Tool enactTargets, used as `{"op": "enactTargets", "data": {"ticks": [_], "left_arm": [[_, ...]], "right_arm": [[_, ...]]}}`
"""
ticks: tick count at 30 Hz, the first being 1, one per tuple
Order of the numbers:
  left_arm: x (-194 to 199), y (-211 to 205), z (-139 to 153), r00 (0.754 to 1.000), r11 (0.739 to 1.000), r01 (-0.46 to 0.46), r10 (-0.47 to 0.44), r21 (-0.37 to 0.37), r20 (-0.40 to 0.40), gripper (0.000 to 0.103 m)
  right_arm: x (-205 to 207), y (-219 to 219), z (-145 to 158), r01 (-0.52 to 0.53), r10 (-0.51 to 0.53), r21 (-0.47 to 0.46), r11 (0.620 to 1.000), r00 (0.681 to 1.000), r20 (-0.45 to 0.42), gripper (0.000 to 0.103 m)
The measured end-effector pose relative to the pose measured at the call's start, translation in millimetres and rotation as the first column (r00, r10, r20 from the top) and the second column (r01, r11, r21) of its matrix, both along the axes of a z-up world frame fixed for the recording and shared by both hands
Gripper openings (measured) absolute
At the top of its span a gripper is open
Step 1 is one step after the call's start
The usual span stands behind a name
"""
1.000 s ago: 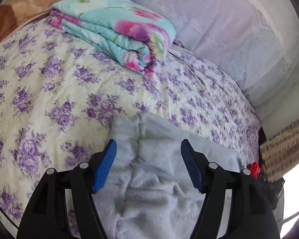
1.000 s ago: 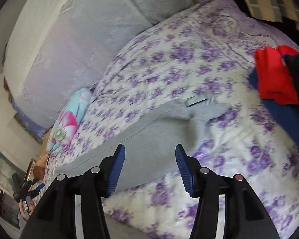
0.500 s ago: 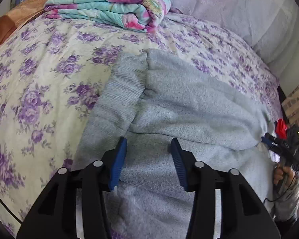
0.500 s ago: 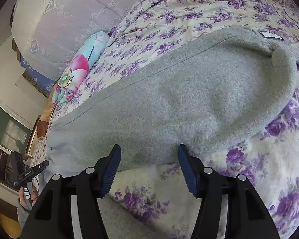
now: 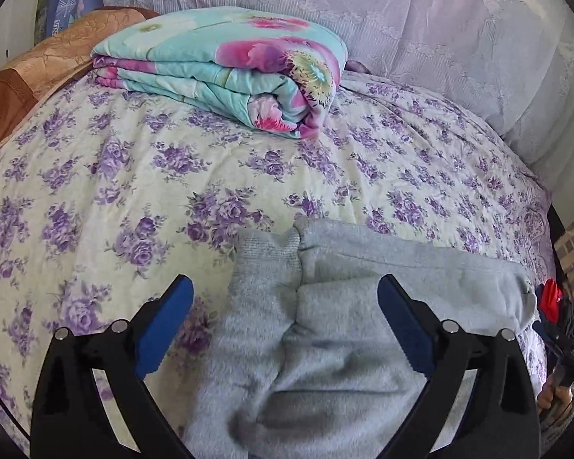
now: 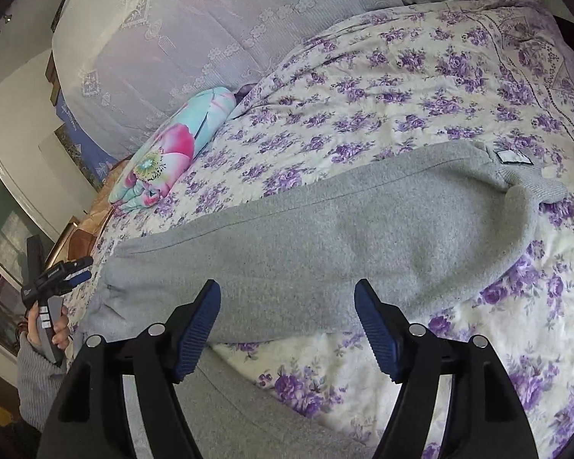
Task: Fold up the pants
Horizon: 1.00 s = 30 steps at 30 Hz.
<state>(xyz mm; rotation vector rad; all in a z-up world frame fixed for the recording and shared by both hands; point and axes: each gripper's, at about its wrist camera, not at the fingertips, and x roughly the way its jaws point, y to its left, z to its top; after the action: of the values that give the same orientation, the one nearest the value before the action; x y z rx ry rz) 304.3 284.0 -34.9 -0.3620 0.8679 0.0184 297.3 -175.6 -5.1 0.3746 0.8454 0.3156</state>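
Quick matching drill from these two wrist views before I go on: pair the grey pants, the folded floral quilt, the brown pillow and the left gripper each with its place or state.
Things:
1. grey pants
2. folded floral quilt
3. brown pillow
4. left gripper

Places or states:
A. at the head of the bed, beside the quilt
B. jaws wide open above the grey cloth, having just opened, pads not pressing it
C. laid lengthwise across the purple-flowered bedspread
D. stacked in layers near the lace-covered headboard

Pairs: 1-C, 2-D, 3-A, 4-B
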Motion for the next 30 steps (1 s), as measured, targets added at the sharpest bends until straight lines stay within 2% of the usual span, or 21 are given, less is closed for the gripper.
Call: {"op": "enactTargets", "data": {"ticks": [6, 11, 12, 14, 15, 17, 20, 26, 30], "left_arm": [[21.4, 10.4, -20.2, 0.999, 0.996, 0.017, -0.02, -0.085, -0.031, 0.095], [22.8, 6.4, -21.8, 0.998, 0.996, 0.054, -0.053, -0.069, 0.015, 0.093], [21.9, 5.6, -23.1, 0.998, 0.996, 0.059, -0.057, -0.065, 0.024, 0.09], [21.3, 5.1, -26.8, 0.996, 0.994, 0.082, -0.08, -0.073, 0.026, 0.062], [20.2, 5.4, -28.6, 0.997, 0.996, 0.071, -0.07, -0.061, 0.029, 0.06], [16.8, 7.2, -30.8, 0.997, 0.997, 0.058, -0.056, -0.048, 0.045, 0.049], [13.3, 13.6, -32.1, 0.996, 0.994, 0.066, -0.06, -0.083, 0.068, 0.049], [13.9, 22.2, -36.7, 0.995, 0.986, 0.076, -0.065, -0.148, 0.078, 0.049], [15.0, 23.3, -39.1, 0.995, 0.983, 0.079, -0.067, -0.164, 0.076, 0.049]], "right_arm": [[-9.0, 1.0, -5.6, 0.016, -0.017, -0.038, 0.999, 0.999, -0.032, 0.074], [0.5, 13.4, 3.6, -0.006, 0.006, -0.073, 0.997, 1.0, -0.005, 0.074], [4.6, 18.1, 6.6, -0.018, 0.019, -0.083, 0.996, 1.0, 0.01, 0.074], [16.2, 30.0, 11.9, -0.055, 0.06, -0.121, 0.991, 0.998, 0.034, 0.08], [23.6, 37.2, 13.4, -0.088, 0.095, -0.148, 0.985, 0.995, 0.039, 0.086], [40.6, 54.4, 15.0, -0.164, 0.176, -0.221, 0.961, 0.984, 0.035, 0.088], [67.4, 76.1, 14.5, -0.245, 0.267, -0.332, 0.911, 0.964, 0.02, 0.088], [120.8, 103.6, -1.8, -0.377, 0.399, -0.459, 0.804, 0.915, -0.053, 0.089], [145.3, 121.1, -20.0, -0.474, 0.497, -0.539, 0.697, 0.86, -0.114, 0.088]]}}
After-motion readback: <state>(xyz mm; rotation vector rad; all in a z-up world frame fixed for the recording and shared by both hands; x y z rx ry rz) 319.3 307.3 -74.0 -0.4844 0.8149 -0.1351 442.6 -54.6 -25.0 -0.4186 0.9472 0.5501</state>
